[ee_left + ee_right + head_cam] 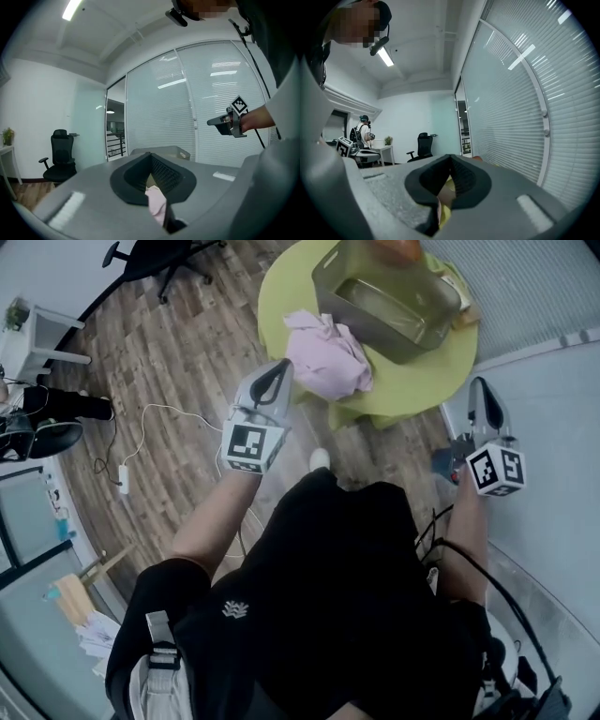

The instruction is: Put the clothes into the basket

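Note:
A pink garment (326, 357) lies crumpled on the round green table (412, 382), against the near left side of the grey basket (422, 343). My left gripper (281, 367) is shut, its tip just left of the garment's edge; whether it touches is unclear. In the left gripper view the jaws (151, 154) meet at the tip, pink cloth (157, 204) shows through the gap below them, and the basket's rim (164, 150) lies beyond. My right gripper (480, 382) hangs right of the table, off its edge, jaws together (450, 157) and holding nothing.
An orange thing (398, 247) sits at the basket's far end. A white cable and power strip (122, 479) lie on the wood floor to the left. A black office chair (159, 254) and a white desk (28, 334) stand farther left. Blinds (520, 93) line the right.

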The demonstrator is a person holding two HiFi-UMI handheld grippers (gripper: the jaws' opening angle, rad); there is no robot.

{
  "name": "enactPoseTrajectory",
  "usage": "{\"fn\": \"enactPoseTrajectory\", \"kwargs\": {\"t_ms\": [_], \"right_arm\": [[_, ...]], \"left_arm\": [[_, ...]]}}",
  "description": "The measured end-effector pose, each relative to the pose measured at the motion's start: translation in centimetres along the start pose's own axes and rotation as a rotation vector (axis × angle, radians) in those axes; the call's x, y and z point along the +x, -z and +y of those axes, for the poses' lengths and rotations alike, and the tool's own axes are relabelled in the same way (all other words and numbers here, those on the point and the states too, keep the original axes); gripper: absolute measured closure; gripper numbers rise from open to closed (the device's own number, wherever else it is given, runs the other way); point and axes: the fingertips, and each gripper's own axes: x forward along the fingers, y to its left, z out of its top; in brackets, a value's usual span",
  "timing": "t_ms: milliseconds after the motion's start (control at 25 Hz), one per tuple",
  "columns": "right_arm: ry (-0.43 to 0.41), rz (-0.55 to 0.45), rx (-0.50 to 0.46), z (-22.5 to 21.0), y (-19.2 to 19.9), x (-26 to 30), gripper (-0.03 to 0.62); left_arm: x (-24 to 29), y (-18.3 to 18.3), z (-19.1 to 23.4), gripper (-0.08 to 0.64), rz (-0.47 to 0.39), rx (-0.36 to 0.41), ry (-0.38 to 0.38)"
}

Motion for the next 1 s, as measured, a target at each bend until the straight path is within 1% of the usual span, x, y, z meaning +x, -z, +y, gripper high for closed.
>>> {"fn": "enactPoseTrajectory", "kwargs": {"t_ms": [120,240,360,480,640,760,880,1000], "right_arm": [[-0.006,0.008,-0.027,0.0,-1.1,2.3,0.591],[-0.03,0.035,-0.053,-0.6,-1.6,4.0,0.591],[-0.063,0.053,-0.079,-1.9,-2.4,6.2,0.591],[-0.105,0.043,-0.09,-3.7,-3.0,9.6,0.591],[-0.188,0.042,-0.112,-5.5,-4.4,13.7,0.591],[-0.273,0.05,-0.104,-6.4,-5.0,16.7,0.591],[-0.352,0.061,-0.11,-8.1,-3.4,21.7,0.591],[-0.432,0.082,-0.132,-8.1,-1.2,26.4,0.591]], "left_arm": [[2.3,0.1,1.6,0.554,0.004,-0.016,-0.003],[4.0,0.1,2.5,0.554,-0.001,-0.028,-0.018],[5.6,0.7,3.1,0.554,0.015,-0.028,-0.052],[7.6,0.5,3.3,0.554,0.029,-0.025,-0.093],[9.4,-0.5,3.5,0.554,0.062,-0.062,-0.18],[10.9,-0.7,3.8,0.554,0.106,-0.045,-0.233],[13.5,1.3,4.2,0.554,0.153,-0.033,-0.287],[15.3,4.6,4.5,0.554,0.208,-0.07,-0.324]]}}
